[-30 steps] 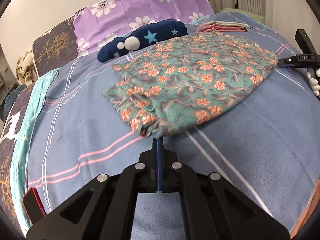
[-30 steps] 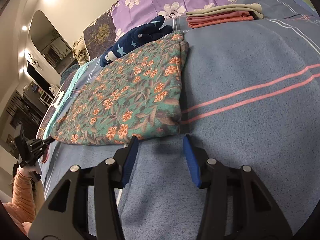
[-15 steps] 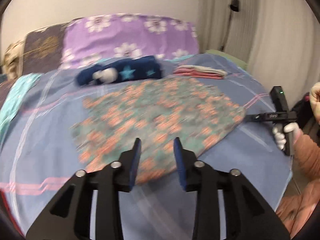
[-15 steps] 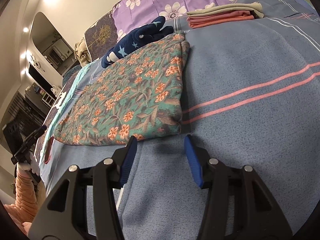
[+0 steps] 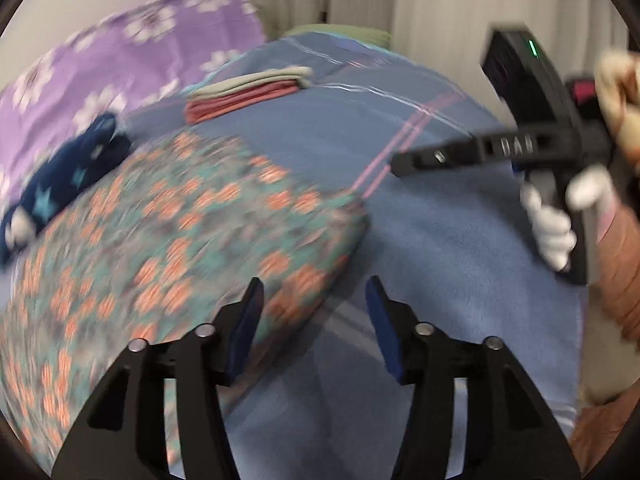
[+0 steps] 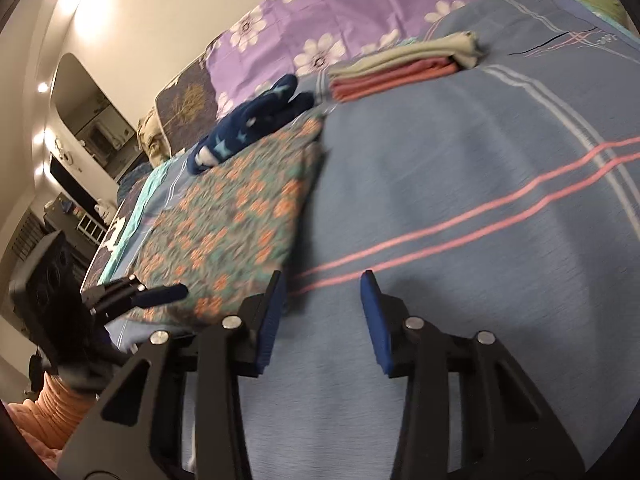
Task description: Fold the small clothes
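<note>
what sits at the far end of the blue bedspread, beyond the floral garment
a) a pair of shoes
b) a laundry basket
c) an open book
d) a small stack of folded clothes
d: a small stack of folded clothes, pink layers under a grey-green one, lies on the blue bedspread past the floral garment, near the purple flowered pillow.

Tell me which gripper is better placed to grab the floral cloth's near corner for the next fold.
Left, probably: the left gripper is open over the near corner of the floral cloth. The right gripper, also open, sits over bare bedsheet beside it.
</note>
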Motion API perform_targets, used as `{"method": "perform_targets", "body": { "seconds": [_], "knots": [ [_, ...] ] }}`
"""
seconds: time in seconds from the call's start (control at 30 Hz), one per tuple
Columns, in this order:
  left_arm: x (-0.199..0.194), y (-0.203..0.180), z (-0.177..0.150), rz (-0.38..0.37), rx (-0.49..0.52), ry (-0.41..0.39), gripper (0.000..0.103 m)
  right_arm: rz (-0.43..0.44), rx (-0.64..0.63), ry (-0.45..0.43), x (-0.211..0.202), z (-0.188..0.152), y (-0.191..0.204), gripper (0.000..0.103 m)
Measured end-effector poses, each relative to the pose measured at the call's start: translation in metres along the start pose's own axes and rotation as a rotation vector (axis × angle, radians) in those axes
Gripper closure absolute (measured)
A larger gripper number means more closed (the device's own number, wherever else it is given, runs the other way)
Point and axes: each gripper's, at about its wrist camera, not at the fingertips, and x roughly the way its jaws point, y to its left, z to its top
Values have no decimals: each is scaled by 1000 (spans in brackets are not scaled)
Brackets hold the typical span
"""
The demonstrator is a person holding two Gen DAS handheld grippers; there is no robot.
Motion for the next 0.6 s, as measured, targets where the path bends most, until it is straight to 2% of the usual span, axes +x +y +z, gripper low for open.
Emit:
{"method": "perform_targets", "body": {
  "seconds": [0.1, 0.2, 0.27, 0.3, 0.4, 0.53, 0.6],
  "knots": [
    [24, -21, 16, 29, 58, 21, 44, 26, 40, 12, 9, -5, -16, 62],
    [40, -29, 29, 30, 48, 38, 45, 69, 77, 14, 16, -9, -26, 64],
    [43, -27, 32, 67, 53, 46, 61, 115, 92, 0, 13, -9, -30, 62],
    [43, -21, 31, 85, 40, 52, 79, 122, 94, 0, 13, -9, -31, 62],
    [26, 11, 22, 42, -127, 23, 82, 144, 93, -1, 11, -9, -31, 61],
    [14, 45, -9, 63, -288, 24, 82, 162, 68, 17, 11, -7, -26, 61],
    [11, 58, -23, 6, -374, 1, 82, 150, 37, 32, 10, -7, -20, 60]
  ]
}}
